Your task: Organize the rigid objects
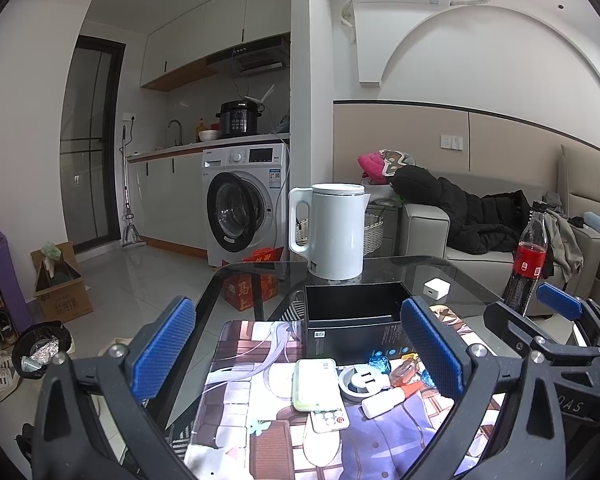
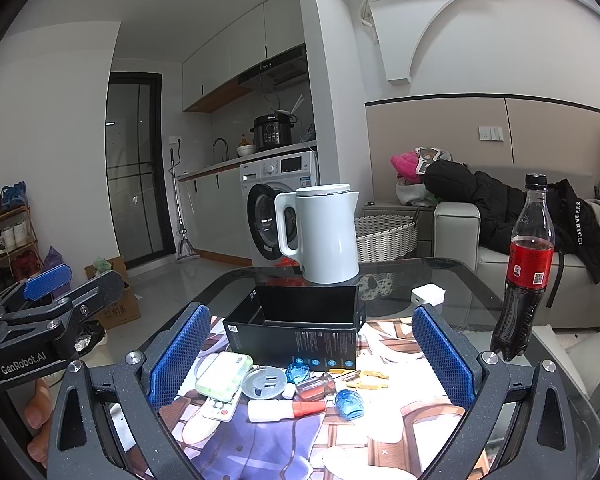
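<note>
Both my grippers hover above the near edge of the glass surface (image 2: 452, 276), nothing held. Left gripper (image 1: 304, 354) has its fingers spread wide apart; right gripper (image 2: 310, 358) the same, wide apart and empty. The rigid objects sit in a loose cluster on the printed mat (image 2: 340, 432), just in front of the open black box (image 2: 296, 328), which I judge to be the bin for them. Cluster from left to right in the right wrist view: pale green case (image 2: 222, 376), small remote (image 2: 219, 408) partly under it, round grey adapter (image 2: 265, 384), white tube with red cap (image 2: 286, 410), screwdriver with clear red handle (image 2: 316, 386), two blue crinkly pieces (image 2: 349, 404), some yellow bit behind, too small to tell. Key relation: the tube lies straight ahead and below, between my right fingers, long axis running left-right across the view, so roughly in line with the finger gap; I'd need to rotate the wrist to pinch across its width. The green case is more centred under the left gripper, so that hand is nearer for it. Kettle (image 2: 324, 236), cola bottle (image 2: 524, 272) and white charger (image 2: 428, 294) stand well apart behind, not in the cluster. Nothing is in the box yet as far as I can see.
</note>
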Action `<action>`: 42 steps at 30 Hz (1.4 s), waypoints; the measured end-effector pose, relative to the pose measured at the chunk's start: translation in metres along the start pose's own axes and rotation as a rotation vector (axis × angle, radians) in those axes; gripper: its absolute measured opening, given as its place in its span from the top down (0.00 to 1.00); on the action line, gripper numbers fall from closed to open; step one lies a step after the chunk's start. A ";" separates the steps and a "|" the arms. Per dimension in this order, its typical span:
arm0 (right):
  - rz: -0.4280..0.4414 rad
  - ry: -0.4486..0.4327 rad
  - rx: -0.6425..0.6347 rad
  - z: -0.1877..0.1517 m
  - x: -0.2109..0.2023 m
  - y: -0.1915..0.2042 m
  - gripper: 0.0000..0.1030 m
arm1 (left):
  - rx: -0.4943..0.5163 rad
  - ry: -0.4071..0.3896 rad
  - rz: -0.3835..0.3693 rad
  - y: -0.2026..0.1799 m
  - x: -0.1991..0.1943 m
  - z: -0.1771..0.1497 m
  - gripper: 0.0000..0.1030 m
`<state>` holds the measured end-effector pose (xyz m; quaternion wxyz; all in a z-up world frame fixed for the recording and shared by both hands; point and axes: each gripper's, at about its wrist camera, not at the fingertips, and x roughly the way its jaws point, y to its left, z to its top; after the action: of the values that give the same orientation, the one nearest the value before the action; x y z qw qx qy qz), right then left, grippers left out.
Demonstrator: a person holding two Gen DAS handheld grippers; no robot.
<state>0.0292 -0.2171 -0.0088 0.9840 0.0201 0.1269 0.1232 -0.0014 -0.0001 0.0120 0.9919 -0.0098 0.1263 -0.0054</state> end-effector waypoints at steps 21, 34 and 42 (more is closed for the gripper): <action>-0.004 0.004 0.003 0.001 0.000 -0.002 0.00 | -0.007 0.044 -0.047 0.003 0.007 0.000 0.00; 0.022 0.279 -0.076 0.021 0.072 -0.015 0.00 | 0.031 0.348 -0.049 0.003 0.083 0.002 0.00; 0.205 0.556 -0.228 -0.016 0.134 -0.001 0.24 | 0.090 0.690 -0.096 -0.010 0.165 -0.049 0.17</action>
<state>0.1511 -0.1851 -0.0573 0.8899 -0.1122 0.3739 0.2359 0.1458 -0.0129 -0.0765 0.8890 0.0306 0.4529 -0.0604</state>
